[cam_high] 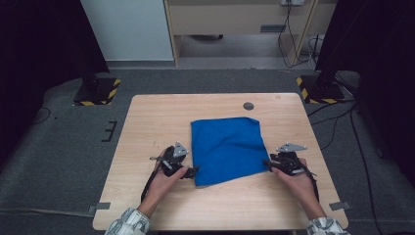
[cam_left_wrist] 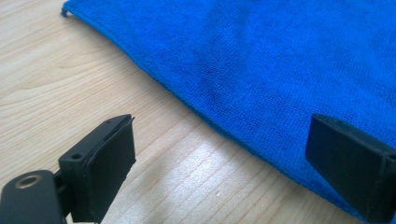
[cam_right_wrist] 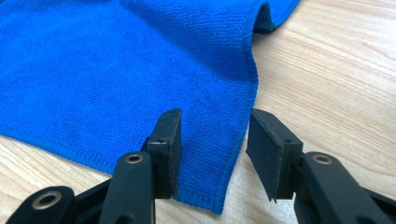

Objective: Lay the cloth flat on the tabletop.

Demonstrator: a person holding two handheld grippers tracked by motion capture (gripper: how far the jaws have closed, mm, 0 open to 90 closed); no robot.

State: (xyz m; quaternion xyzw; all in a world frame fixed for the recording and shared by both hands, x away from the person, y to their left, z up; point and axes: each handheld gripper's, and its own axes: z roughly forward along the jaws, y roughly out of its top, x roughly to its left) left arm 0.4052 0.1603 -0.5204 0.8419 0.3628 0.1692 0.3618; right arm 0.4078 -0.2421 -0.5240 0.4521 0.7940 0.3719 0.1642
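Blue cloth [cam_high: 226, 149] between open tongs [cam_right_wrist: 212, 144]

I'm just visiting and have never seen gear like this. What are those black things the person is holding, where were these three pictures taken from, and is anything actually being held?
There is no robot here: a person holds a hand-operated clamp in each hand, the left gripper and the right gripper. One picture looks down from above the wooden table. The other two come from small cameras riding on each gripper, looking along its two black jaws. A blue cloth lies flat on the table. The left gripper's jaws stand wide open at the cloth's edge. The right gripper's jaws straddle the cloth's near corner with gaps on both sides. Nothing is held yet.
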